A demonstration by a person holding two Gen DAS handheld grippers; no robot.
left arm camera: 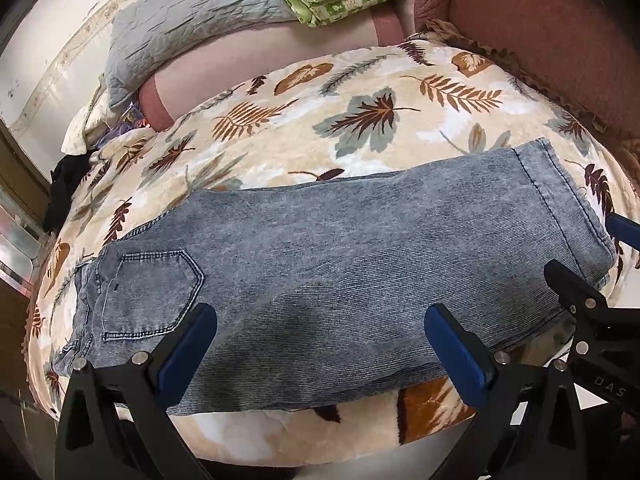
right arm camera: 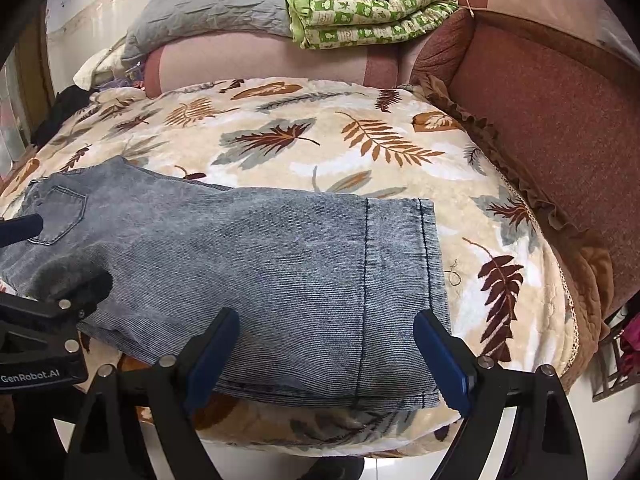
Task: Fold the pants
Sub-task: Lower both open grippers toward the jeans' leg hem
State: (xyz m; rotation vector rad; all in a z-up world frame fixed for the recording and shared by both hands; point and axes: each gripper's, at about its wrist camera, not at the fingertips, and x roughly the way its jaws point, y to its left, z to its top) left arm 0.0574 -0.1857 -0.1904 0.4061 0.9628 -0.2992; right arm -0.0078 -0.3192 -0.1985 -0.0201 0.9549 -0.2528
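Grey-blue denim pants [left arm camera: 320, 256] lie flat across the leaf-print blanket [left arm camera: 360, 120], folded lengthwise, waist and back pocket [left arm camera: 152, 292] at the left, leg hems [left arm camera: 560, 208] at the right. My left gripper [left arm camera: 320, 344] is open, its blue pads over the near edge of the pants, mid-length. My right gripper [right arm camera: 326, 356] is open over the hem end [right arm camera: 424, 280] of the pants [right arm camera: 240, 264], at their near edge. Each gripper shows at the edge of the other's view: the right one [left arm camera: 592, 304], the left one [right arm camera: 48, 312]. Neither holds cloth.
The blanket [right arm camera: 360, 152] covers a sofa seat. A reddish sofa arm [right arm camera: 540, 100] rises on the right, the backrest [right arm camera: 260, 60] behind. A grey quilted pillow [right arm camera: 208, 4] and a folded green-print quilt [right arm camera: 368, 12] lie on the backrest. White floor [right arm camera: 280, 460] shows below the seat edge.
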